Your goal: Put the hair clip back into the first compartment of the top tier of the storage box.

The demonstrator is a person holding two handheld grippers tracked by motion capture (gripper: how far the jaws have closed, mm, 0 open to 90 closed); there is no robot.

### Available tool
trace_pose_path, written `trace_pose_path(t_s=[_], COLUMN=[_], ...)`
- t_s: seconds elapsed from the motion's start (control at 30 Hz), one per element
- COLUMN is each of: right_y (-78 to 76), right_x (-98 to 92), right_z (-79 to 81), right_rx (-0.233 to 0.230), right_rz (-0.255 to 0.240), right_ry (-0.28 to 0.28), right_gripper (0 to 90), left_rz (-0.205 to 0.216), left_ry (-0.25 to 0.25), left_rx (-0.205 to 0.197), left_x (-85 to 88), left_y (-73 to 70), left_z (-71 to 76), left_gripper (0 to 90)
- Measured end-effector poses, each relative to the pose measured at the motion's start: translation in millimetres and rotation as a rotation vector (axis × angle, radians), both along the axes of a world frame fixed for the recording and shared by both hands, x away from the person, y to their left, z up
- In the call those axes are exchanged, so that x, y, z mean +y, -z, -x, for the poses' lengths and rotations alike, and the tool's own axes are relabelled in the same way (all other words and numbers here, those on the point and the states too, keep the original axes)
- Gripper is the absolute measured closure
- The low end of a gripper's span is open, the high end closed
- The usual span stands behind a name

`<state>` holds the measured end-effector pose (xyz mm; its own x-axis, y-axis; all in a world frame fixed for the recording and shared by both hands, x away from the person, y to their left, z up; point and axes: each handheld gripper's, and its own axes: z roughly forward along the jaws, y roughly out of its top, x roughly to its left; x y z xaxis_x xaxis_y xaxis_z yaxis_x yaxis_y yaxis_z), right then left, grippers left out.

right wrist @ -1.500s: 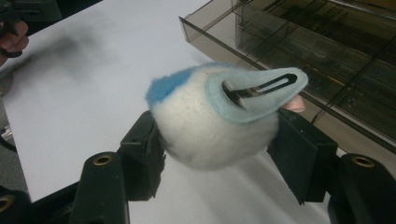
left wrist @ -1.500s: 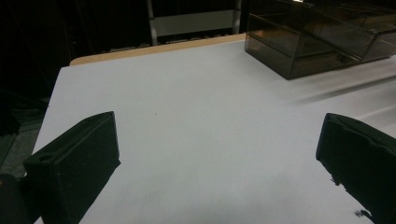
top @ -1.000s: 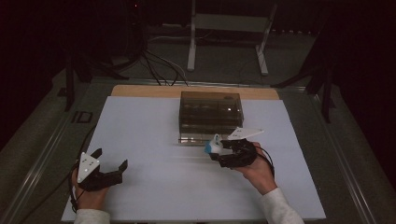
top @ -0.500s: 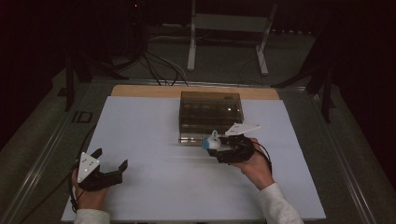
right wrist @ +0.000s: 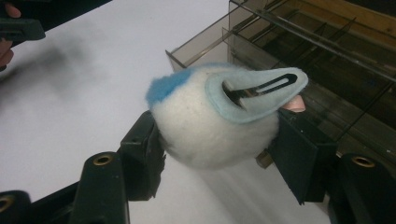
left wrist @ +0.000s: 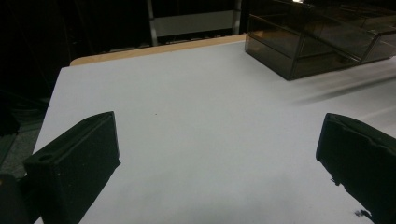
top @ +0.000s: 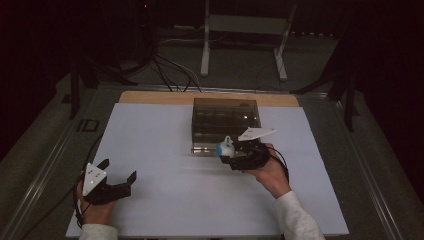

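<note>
Resting at the near left corner of the white sheet-covered surface (top: 165,150), the left gripper (top: 119,176) has its two black jaws spread wide with nothing between them; the left gripper view shows bare white surface in the gap. Farther in and to the right, the right gripper (top: 226,152) clamps a fluffy white ball-shaped soft toy with a blue patch and a pale blue felt flap (right wrist: 212,119), its jaws pressing on both flanks of the ball. A black slotted clip shows inside the flap. The toy is held just off the surface, directly in front of the near edge of a smoky transparent plastic organiser box with inner dividers (top: 225,117). Beyond the box, a strip of light wood (top: 150,97) borders the far edge of the surface.
</note>
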<state>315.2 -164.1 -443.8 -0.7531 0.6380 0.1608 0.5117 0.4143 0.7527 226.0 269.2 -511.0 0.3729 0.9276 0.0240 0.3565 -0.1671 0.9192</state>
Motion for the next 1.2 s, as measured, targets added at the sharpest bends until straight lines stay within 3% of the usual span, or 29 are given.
trace_pose_path(t_s=[0.43,1.2], right_y=[-0.4,-7.9], right_x=[6.4,28.6], right_z=[-12.5,-21.0], right_rx=[0.008,0.000], right_rz=[0.007,0.029], right_ry=[-0.005,-0.037], right_gripper=[38.0,38.0], left_rz=[0.001,0.002], left_ry=[-0.003,-0.002], left_rx=[-0.003,-0.005], left_x=[0.6,0.9], left_y=[-0.5,-0.8], left_z=[0.4,0.4], left_gripper=[0.6,0.6])
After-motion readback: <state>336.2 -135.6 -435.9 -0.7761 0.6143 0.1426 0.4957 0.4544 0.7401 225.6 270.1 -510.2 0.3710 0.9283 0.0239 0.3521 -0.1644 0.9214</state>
